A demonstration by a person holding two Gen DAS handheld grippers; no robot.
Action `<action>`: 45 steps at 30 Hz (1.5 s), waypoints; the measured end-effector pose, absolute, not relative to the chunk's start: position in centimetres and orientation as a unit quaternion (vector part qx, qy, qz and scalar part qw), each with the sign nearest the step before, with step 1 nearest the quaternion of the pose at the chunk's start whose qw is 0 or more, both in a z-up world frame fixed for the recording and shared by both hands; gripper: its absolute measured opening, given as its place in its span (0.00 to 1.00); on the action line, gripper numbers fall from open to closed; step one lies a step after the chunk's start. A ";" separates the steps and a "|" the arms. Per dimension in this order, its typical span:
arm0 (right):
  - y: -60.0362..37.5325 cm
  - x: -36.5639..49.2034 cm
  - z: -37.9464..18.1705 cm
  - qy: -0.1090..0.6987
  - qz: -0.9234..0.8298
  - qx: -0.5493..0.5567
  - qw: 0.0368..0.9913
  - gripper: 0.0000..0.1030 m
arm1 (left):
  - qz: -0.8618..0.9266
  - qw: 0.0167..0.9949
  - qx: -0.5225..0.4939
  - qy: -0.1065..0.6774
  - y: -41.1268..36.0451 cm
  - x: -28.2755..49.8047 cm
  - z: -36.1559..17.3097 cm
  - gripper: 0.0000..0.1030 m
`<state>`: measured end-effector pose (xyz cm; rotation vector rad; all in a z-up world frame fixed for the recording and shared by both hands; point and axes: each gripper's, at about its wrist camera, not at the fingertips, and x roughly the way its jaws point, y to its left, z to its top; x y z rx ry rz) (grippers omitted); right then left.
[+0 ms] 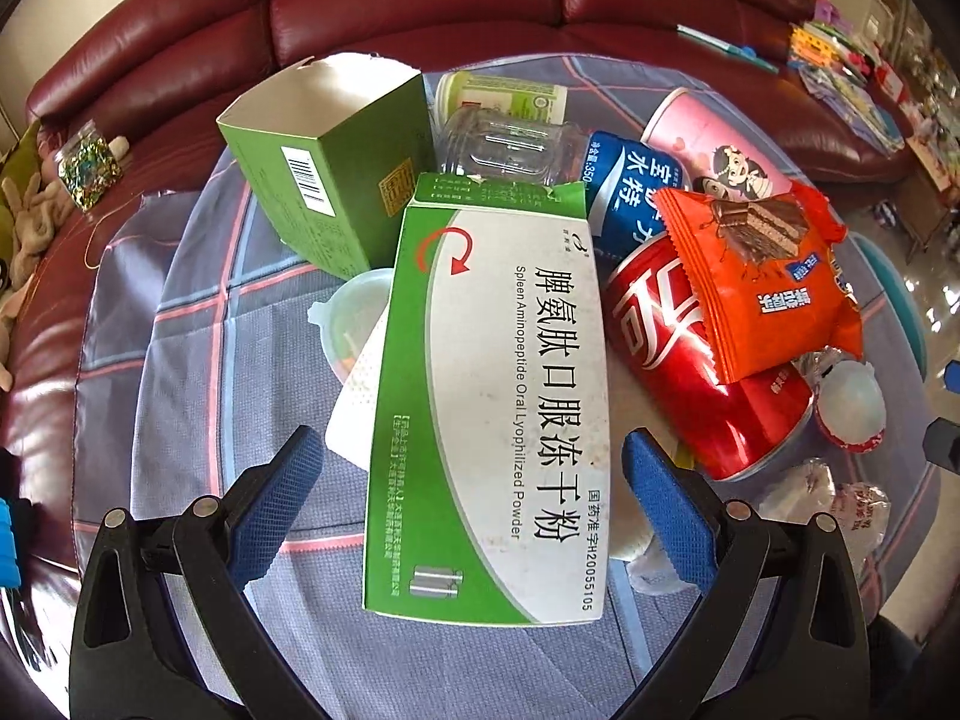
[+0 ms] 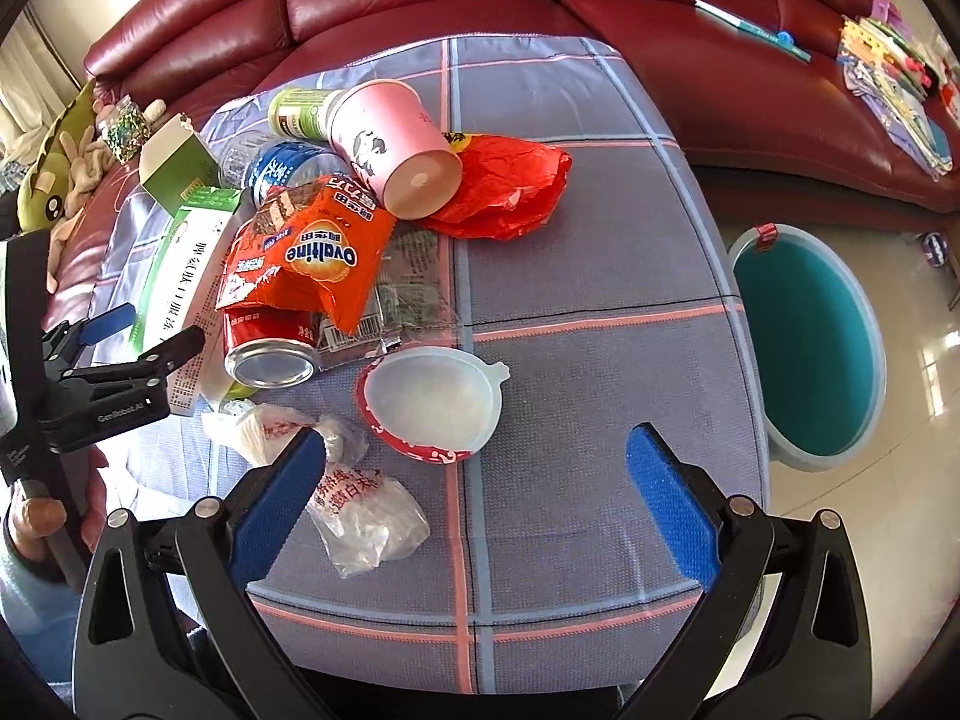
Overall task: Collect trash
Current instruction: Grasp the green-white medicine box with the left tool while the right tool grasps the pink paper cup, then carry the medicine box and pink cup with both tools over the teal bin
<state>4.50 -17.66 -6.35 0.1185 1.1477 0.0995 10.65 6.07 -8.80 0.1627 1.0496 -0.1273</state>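
The trash sits heaped on the checked tablecloth (image 2: 588,276). The teal bin (image 2: 810,348), at three o'clock off the table's edge in the right wrist view, looks empty; the pink cup (image 2: 390,144) lies tipped over. The medicine box (image 1: 492,408) hides a plastic lid. The left gripper (image 1: 474,474) straddles that box, fingers apart; the right gripper (image 2: 474,480) gapes over a crumpled wrapper (image 2: 366,516).
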 end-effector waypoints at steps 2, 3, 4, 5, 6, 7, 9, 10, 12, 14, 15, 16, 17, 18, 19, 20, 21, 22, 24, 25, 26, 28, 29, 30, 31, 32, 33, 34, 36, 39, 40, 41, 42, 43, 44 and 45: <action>-17.2 4.8 -6.1 0.542 0.052 0.058 0.837 0.94 | -0.063 0.858 0.078 0.504 6.0 11.1 -9.2 0.97; -17.0 5.0 -6.0 0.542 0.053 0.059 0.837 0.94 | -0.068 0.858 0.072 0.504 6.1 11.2 -9.3 0.97; -16.8 5.2 -5.9 0.542 0.054 0.057 0.837 0.94 | -0.074 0.859 0.064 0.503 6.3 11.1 -9.4 0.93; -16.6 5.4 -5.8 0.542 0.054 0.055 0.837 0.94 | -0.081 0.861 0.055 0.500 6.5 11.1 -9.3 0.85; -16.3 5.6 -5.8 0.543 0.056 0.054 0.836 0.94 | -0.091 0.859 0.043 0.502 6.7 11.0 -9.4 0.71; -16.0 5.8 -5.8 0.544 0.058 0.054 0.835 0.94 | -0.095 0.859 0.032 0.503 7.0 10.9 -9.4 0.71; -15.4 6.1 -5.8 0.546 0.062 0.050 0.834 0.94 | -0.098 0.863 0.022 0.496 7.5 10.5 -9.2 0.70; -15.1 6.3 -5.7 0.545 0.063 0.046 0.835 0.94 | -0.101 0.864 0.018 0.493 7.8 10.2 -9.0 0.70; -14.9 6.8 -5.5 0.544 0.063 0.040 0.836 0.94 | -0.106 0.867 0.010 0.487 8.3 9.6 -8.7 0.70; -14.9 7.4 -5.4 0.544 0.059 0.040 0.836 0.94 | -0.105 0.869 0.004 0.484 8.8 9.1 -8.2 0.70; -14.8 7.8 -5.4 0.546 0.060 0.042 0.835 0.94 | -0.104 0.870 0.000 0.482 9.0 9.1 -7.9 0.70; -14.7 8.0 -5.3 0.547 0.061 0.042 0.834 0.94 | -0.103 0.871 -0.005 0.479 9.2 8.9 -7.7 0.70; -14.5 8.2 -5.3 0.547 0.063 0.041 0.834 0.94 | -0.102 0.872 -0.010 0.478 9.3 8.8 -7.4 0.70; -14.2 8.3 -5.3 0.546 0.065 0.039 0.834 0.94 | -0.103 0.874 -0.013 0.476 9.5 8.7 -7.1 0.70; -14.1 8.5 -5.2 0.545 0.068 0.037 0.835 0.94 | -0.103 0.874 -0.015 0.474 9.6 8.6 -6.8 0.70; -14.1 8.7 -5.1 0.542 0.069 0.036 0.837 0.92 | -0.101 0.876 -0.015 0.471 9.6 8.5 -6.4 0.70; -14.3 9.2 -4.8 0.540 0.068 0.036 0.838 0.91 | -0.102 0.877 -0.016 0.468 9.6 8.5 -6.1 0.70; -14.4 9.9 -4.6 0.539 0.068 0.036 0.839 0.90 | -0.105 0.878 -0.018 0.467 9.5 8.6 -5.7 0.71; -14.7 11.6 -4.0 0.531 0.070 0.033 0.844 0.88 | -0.110 0.879 -0.019 0.463 9.0 9.1 -5.0 0.71; -14.7 12.6 -3.8 0.525 0.066 0.024 0.848 0.87 | -0.111 0.881 -0.017 0.459 8.8 9.3 -4.6 0.71; -14.7 13.6 -3.7 0.520 0.063 0.017 0.852 0.84 | -0.112 0.883 -0.016 0.456 8.5 9.5 -4.3 0.71; -14.7 15.9 -3.8 0.521 0.070 0.018 0.850 0.77 | -0.115 0.884 -0.018 0.452 8.0 10.2 -3.7 0.71; -14.7 16.9 -4.0 0.525 0.074 0.020 0.848 0.77 | -0.116 0.885 -0.018 0.450 7.8 10.5 -3.4 0.71; -14.6 18.0 -4.3 0.529 0.082 0.021 0.844 0.77 | -0.115 0.886 -0.015 0.449 7.6 10.9 -3.3 0.71; -14.5 18.8 -4.7 0.532 0.088 0.019 0.842 0.77 | -0.114 0.887 -0.012 0.447 7.4 11.2 -3.1 0.71; -14.3 19.6 -5.1 0.536 0.094 0.016 0.839 0.77 | -0.112 0.888 -0.010 0.446 7.1 11.6 -2.9 0.71; -14.1 20.3 -5.6 0.541 0.102 0.014 0.835 0.77 | -0.112 0.889 -0.010 0.445 7.0 12.0 -2.7 0.71; -14.0 21.0 -5.9 0.545 0.109 0.013 0.832 0.77 | -0.113 0.889 -0.010 0.445 6.9 12.4 -2.6 0.71; -13.5 22.1 -6.8 0.552 0.121 0.007 0.825 0.77 | -0.112 0.888 -0.011 0.446 6.6 13.1 -2.4 0.71; -12.9 23.0 -8.3 0.565 0.143 0.006 0.813 0.65 | -0.107 0.887 -0.007 0.449 6.2 13.9 -2.5 0.71; -12.9 23.1 -8.8 0.570 0.151 0.012 0.807 0.59 | -0.107 0.886 -0.007 0.450 6.1 14.0 -2.6 0.71; -13.0 23.0 -8.9 0.565 0.153 0.017 0.811 0.60 | -0.105 0.886 -0.006 0.452 6.0 14.2 -2.7 0.71; -13.0 22.9 -8.7 0.558 0.157 0.019 0.814 0.59 | -0.103 0.886 -0.005 0.453 5.8 14.3 -2.7 0.71; -13.1 22.7 -8.5 0.556 0.161 0.024 0.815 0.59 | -0.102 0.886 -0.004 0.453 5.7 14.4 -2.7 0.71; -13.2 22.7 -8.3 0.553 0.161 0.031 0.817 0.58 | -0.101 0.886 -0.003 0.453 5.6 14.4 -2.7 0.71; -13.5 22.5 -8.0 0.550 0.162 0.039 0.818 0.58 | -0.099 0.886 -0.001 0.453 5.4 14.4 -2.6 0.71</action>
